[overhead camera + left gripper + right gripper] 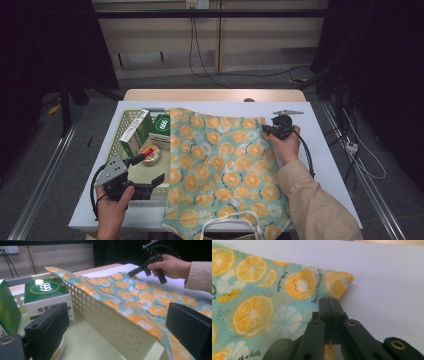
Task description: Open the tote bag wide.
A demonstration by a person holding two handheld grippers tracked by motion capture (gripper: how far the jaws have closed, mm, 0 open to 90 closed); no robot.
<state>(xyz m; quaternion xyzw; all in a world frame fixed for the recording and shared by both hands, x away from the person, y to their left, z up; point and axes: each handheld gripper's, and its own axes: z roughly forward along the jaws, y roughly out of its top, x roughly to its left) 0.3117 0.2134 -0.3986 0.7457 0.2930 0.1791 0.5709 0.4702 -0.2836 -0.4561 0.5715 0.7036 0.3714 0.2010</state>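
A teal cloth bag printed with orange slices lies flat across the white table. Its left edge drapes over the right wall of a pale perforated basket. My right gripper sits at the bag's far right corner. In the right gripper view its jaws are pressed together on the bag's edge, just beside the corner. My left gripper is at the basket's near end and stands open. In the left gripper view its wide-apart jaws straddle the basket wall and the draped cloth.
Inside the basket stand a tall green-and-white box, a green box marked 666 and a round tin. The bag's white handles hang at the table's near edge. Cables and dark stands surround the table.
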